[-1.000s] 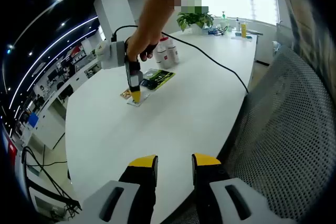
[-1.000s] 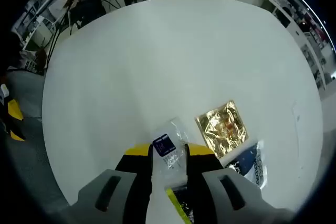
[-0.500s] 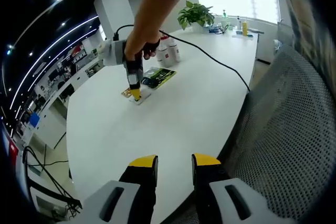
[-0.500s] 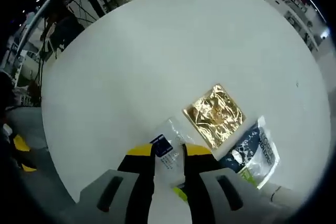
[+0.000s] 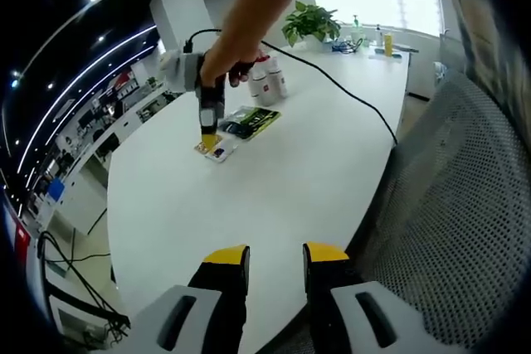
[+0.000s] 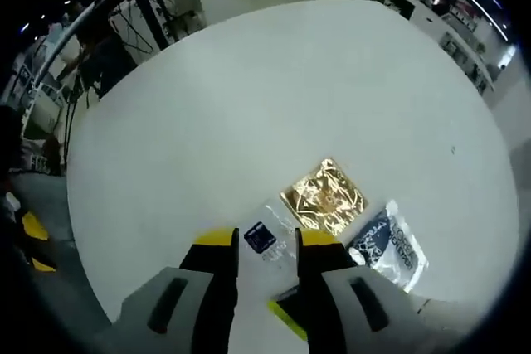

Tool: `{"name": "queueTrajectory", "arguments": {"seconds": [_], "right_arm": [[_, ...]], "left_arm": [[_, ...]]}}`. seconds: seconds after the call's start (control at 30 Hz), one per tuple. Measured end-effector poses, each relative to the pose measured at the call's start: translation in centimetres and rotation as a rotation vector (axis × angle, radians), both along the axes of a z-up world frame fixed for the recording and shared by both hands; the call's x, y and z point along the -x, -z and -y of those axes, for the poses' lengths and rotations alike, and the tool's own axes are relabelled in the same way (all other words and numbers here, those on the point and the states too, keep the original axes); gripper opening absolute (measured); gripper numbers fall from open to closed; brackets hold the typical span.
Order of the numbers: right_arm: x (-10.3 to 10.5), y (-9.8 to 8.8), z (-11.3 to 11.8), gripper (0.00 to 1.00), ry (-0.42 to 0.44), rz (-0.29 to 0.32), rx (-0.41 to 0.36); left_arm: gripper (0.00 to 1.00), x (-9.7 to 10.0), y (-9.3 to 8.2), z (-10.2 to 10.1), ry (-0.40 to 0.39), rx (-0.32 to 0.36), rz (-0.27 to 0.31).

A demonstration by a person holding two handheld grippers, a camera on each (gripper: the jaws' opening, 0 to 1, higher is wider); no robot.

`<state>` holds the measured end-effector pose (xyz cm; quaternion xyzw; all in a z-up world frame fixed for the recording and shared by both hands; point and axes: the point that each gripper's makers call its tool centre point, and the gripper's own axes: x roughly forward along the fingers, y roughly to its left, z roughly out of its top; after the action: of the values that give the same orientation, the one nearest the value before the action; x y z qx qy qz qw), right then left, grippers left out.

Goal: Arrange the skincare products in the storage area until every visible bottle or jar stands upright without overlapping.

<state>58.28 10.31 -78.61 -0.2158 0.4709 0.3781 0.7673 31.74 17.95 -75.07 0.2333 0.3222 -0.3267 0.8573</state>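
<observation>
Right gripper (image 6: 267,242): jaws spread, clear sachet (image 6: 267,240) flat on the table (image 6: 249,105) between the tips.
Gold sachet (image 6: 323,198): just beside it.
Left gripper (image 5: 276,259): jaws parted, holding nothing.
Bottles (image 5: 267,83): upright, far across the table.

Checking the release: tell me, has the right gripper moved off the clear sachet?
Yes. The right gripper has risen off the clear sachet, which lies flat by the gold sachet.
</observation>
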Motion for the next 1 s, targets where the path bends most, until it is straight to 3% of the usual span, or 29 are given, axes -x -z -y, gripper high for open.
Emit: {"name": "queueTrajectory", "arguments": {"seconds": [0.27,0.33,0.4,0.47,0.53,0.57,0.6,0.67,0.73,0.8,0.9,0.97,1.0], "right_arm": [[3.6,-3.9,-0.3,0.29,-0.054,0.128,-0.122],[4.7,-5.2,-0.3,0.30,-0.035,0.168,-0.175],[6.2,-8.1,-0.6,0.30,-0.028,0.275,-0.269],[7.8,-9.7,-0.6,0.33,0.000,0.298,-0.343],[9.1,-11.3,-0.1,0.44,0.065,0.352,-0.416],[10.3,-11.8,0.2,0.49,0.096,0.350,-0.455],[11.1,-12.2,0.3,0.56,0.126,0.359,-0.480],[12.7,-12.6,0.9,0.62,0.192,0.356,-0.543],[13.8,-13.4,1.2,0.70,0.258,0.394,-0.632],[15.5,-13.2,1.6,0.77,0.282,0.372,-0.634],[17.1,-14.0,2.0,0.78,0.288,0.395,-0.641],[18.2,-14.6,2.3,0.78,0.289,0.404,-0.662],[18.8,-14.4,2.6,0.81,0.277,0.418,-0.643]], "left_arm": [[0.26,-0.4,-0.5,0.2,-0.003,0.015,0.032],[0.27,-0.4,-0.6,0.2,-0.012,0.030,0.028],[0.27,-0.4,-0.6,0.3,-0.014,0.035,0.028],[0.28,-0.3,-0.6,0.4,-0.010,0.036,0.030],[0.28,-0.3,-1.0,0.5,-0.005,0.044,0.046],[0.27,-0.4,-1.2,0.6,-0.004,0.047,0.058],[0.27,-0.8,-2.1,0.6,-0.006,0.065,0.110],[0.28,-0.7,-2.3,0.7,-0.010,0.086,0.108],[0.28,-0.6,-2.0,0.8,-0.011,0.084,0.089],[0.28,-0.5,-2.1,0.9,-0.002,0.084,0.096],[0.23,-0.3,-2.3,1.2,-0.005,0.125,0.070],[0.23,-0.4,-2.6,1.2,0.000,0.127,0.094],[0.27,-0.8,-3.0,0.9,0.006,0.100,0.137]]}}
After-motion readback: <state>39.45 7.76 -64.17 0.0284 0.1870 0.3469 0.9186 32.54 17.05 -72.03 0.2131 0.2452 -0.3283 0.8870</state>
